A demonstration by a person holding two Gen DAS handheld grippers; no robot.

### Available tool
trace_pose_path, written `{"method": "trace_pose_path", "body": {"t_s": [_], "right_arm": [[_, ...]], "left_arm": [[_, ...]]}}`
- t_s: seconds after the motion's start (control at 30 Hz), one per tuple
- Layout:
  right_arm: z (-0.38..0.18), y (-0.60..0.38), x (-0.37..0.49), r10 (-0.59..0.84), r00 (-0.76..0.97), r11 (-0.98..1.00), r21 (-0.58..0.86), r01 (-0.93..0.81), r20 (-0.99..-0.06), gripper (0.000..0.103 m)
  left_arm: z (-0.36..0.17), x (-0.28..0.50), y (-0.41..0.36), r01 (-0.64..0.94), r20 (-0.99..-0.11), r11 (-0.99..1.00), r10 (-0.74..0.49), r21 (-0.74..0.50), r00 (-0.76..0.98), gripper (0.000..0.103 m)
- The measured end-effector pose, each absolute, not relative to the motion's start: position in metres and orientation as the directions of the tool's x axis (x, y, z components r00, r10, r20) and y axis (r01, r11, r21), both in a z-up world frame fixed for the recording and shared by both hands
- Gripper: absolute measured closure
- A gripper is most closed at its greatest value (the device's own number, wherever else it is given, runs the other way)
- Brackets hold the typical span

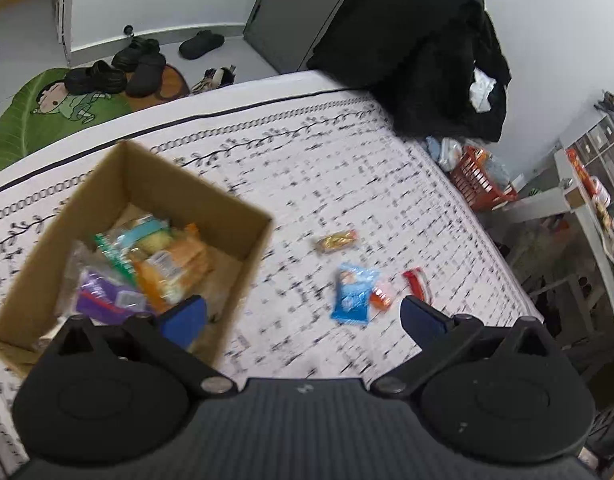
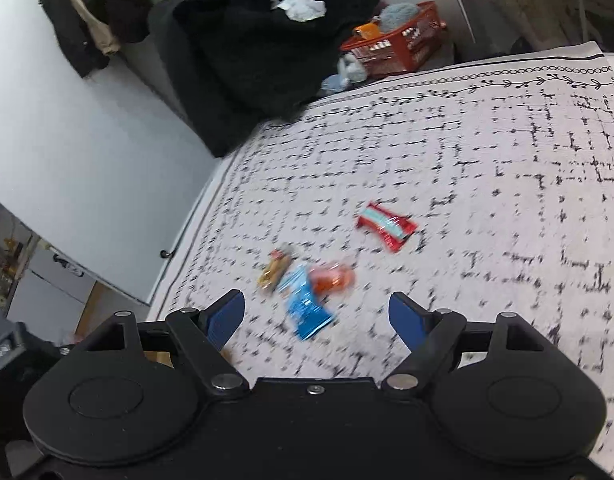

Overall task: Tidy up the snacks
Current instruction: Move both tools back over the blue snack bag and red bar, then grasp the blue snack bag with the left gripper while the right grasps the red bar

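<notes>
So I'm mid-way through the snack sorting. The cardboard box (image 1: 139, 240) on the bed (image 1: 347, 184) already has a bunch of packets in it, and four are left loose on the cover: a blue packet (image 1: 353, 294), a small orange one (image 1: 381, 298) touching it, a red wrapper (image 1: 417, 282) just beside that, and a gold bar (image 1: 336, 241) a bit further off. Looks to me like I'm between drops, going back for the next one.

Both grippers are empty with the jaws spread wide. The left gripper (image 1: 303, 316) hangs above the bed, its left finger over the box's near corner and the blue packet roughly between the tips. The right gripper (image 2: 317, 312) points down at the same cluster, blue packet (image 2: 307, 312) sitting right in the gap.

Next move I'd guess: drop the right one onto the blue packet, being careful not to pinch the orange one (image 2: 331, 278) overlapping it. Both views are smeared, so labels are unreadable.
</notes>
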State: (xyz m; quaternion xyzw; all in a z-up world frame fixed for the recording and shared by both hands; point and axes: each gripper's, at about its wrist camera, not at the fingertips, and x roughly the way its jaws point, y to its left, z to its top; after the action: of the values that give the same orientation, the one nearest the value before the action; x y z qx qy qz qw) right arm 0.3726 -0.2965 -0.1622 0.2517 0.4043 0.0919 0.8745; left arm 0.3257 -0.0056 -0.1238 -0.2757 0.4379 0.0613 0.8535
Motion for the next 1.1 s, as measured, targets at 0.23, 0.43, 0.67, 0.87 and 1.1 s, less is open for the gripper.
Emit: {"method": "trace_pose_path", "body": {"t_s": [0.23,0.43,0.67,0.87,1.1], "right_arm": [[-0.175,-0.308,0.404,0.345,0.644,0.874,0.484,0.045,-0.683,0.024],[-0.19,-0.31,0.43,0.335,0.62,0.9,0.436,0.012,-0.709,0.024],[-0.209,-0.314,0.451,0.329,0.602,0.912,0.41,-0.004,-0.727,0.025],[-0.225,-0.31,0.464,0.322,0.582,0.925,0.379,-0.026,-0.746,0.029],[-0.229,-0.309,0.475,0.31,0.604,0.937,0.344,-0.062,-0.735,0.031]], "left_arm": [[-0.135,0.353,-0.03,-0.342,-0.78,0.849,-0.124,-0.404,0.613,0.002],[-0.158,0.378,-0.049,-0.333,-0.781,0.848,-0.139,-0.411,0.609,0.009],[-0.198,0.405,-0.068,-0.347,-0.815,0.85,-0.153,-0.397,0.558,0.031],[-0.227,0.423,-0.076,-0.364,-0.836,0.844,-0.166,-0.395,0.523,0.043],[-0.242,0.432,-0.083,-0.358,-0.838,0.851,-0.157,-0.383,0.523,0.049]]}}
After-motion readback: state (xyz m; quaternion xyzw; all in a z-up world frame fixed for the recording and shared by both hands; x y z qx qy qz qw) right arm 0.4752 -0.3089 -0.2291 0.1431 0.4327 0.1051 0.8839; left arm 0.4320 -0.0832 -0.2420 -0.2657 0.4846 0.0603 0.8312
